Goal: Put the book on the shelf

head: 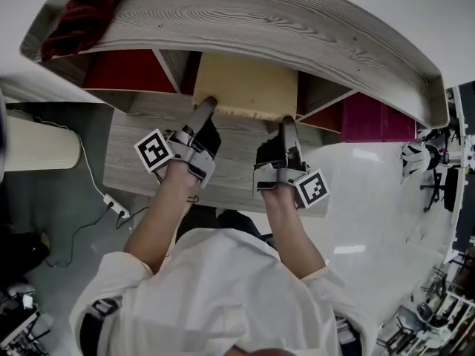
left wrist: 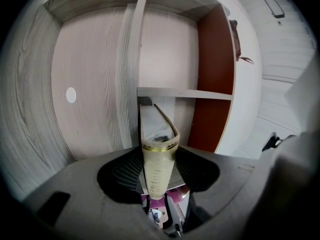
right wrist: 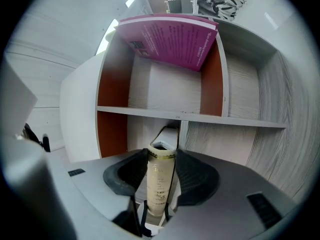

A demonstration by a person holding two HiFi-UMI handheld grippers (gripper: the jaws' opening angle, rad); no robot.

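A tan book (head: 245, 87) is held by its near edge between both grippers, its far end inside the middle opening of the grey wooden shelf (head: 260, 21). My left gripper (head: 206, 104) grips its left end. In the left gripper view the book's gilt-lined spine (left wrist: 160, 164) stands upright between the pads (left wrist: 127, 174), which touch its sides. My right gripper (head: 288, 122) holds the right end. In the right gripper view the pads (right wrist: 192, 176) press the same spine (right wrist: 161, 179) from both sides.
A magenta book (head: 375, 117) leans in the compartment to the right, also seen as the magenta book (right wrist: 170, 39). A red panel (head: 126, 69) backs the left compartment. A dark red cloth (head: 78, 17) lies on the shelf's top. A power strip (head: 115, 206) lies on the floor.
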